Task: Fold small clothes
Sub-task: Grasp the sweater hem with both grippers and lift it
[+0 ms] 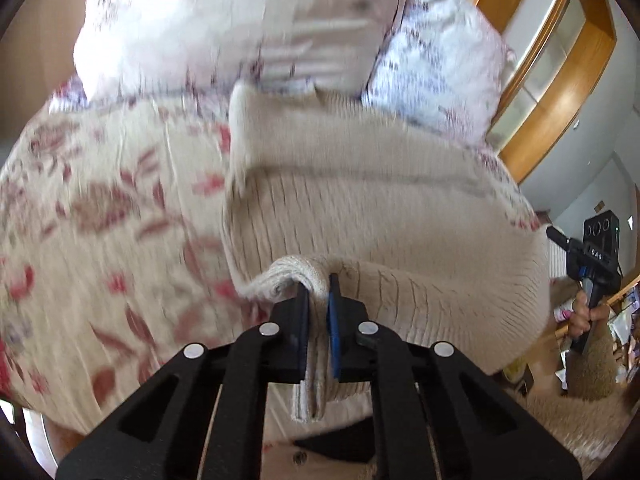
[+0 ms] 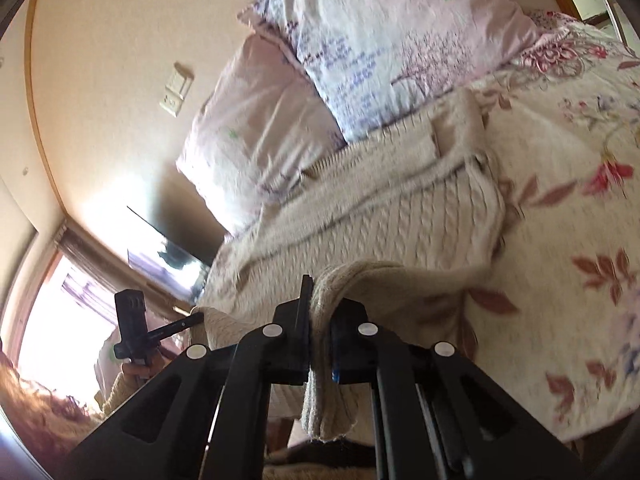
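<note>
A cream cable-knit sweater (image 1: pixel 380 208) lies spread on a floral bedspread (image 1: pixel 100 220), its far end near the pillows. My left gripper (image 1: pixel 319 286) is shut on a bunched ribbed edge of the sweater at its near left corner. My right gripper (image 2: pixel 320 292) is shut on the other near corner of the same sweater (image 2: pixel 380 216), with a fold of knit hanging down between the jaws. In the left wrist view the right gripper (image 1: pixel 560 240) shows at the sweater's right edge, held by a hand. In the right wrist view the left gripper (image 2: pixel 196 320) shows at the sweater's left edge.
Two pale floral pillows (image 1: pixel 224 28) (image 2: pixel 400 40) lie at the head of the bed behind the sweater. A wooden cabinet (image 1: pixel 560 80) stands to the right of the bed. A bright window (image 2: pixel 64 312) and a dark screen (image 2: pixel 168 256) are to the left.
</note>
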Action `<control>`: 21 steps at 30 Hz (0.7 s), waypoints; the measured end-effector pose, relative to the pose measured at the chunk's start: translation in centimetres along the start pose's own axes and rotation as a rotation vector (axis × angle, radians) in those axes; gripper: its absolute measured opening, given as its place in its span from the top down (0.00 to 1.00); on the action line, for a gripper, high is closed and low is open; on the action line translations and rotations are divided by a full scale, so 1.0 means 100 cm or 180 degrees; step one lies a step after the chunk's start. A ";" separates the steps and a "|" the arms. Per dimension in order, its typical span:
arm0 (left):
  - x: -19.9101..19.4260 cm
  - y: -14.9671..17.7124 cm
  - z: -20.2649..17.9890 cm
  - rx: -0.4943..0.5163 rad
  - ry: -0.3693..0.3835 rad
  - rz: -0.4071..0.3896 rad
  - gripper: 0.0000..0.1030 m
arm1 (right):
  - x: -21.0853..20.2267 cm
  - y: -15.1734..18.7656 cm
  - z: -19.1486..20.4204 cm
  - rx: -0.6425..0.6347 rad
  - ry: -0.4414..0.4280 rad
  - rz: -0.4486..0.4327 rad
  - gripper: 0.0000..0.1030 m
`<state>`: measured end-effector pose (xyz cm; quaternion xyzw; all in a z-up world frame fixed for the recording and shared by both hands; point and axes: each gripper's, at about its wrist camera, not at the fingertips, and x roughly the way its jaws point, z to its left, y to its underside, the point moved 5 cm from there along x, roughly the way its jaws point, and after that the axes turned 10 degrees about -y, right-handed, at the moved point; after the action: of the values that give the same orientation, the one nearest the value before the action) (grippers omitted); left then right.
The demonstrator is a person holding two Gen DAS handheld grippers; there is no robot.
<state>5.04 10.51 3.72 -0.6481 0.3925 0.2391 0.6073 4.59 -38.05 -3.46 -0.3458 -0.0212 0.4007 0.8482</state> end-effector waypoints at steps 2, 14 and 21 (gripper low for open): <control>-0.002 -0.014 -0.001 0.0002 -0.0009 -0.0096 0.92 | 0.001 -0.009 0.000 0.0005 -0.0035 -0.0094 0.93; 0.039 -0.120 0.013 -0.0348 -0.0041 -0.0495 0.92 | 0.029 -0.093 -0.032 0.0148 0.0083 -0.0711 0.93; 0.105 -0.151 0.019 -0.0620 -0.0119 -0.0292 0.92 | 0.080 -0.119 -0.081 0.0414 0.0420 -0.0633 0.93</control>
<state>23.48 9.41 4.21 -0.7168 0.3258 0.2601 0.5589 20.49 -42.34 -4.37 -0.3118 0.0264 0.2915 0.9039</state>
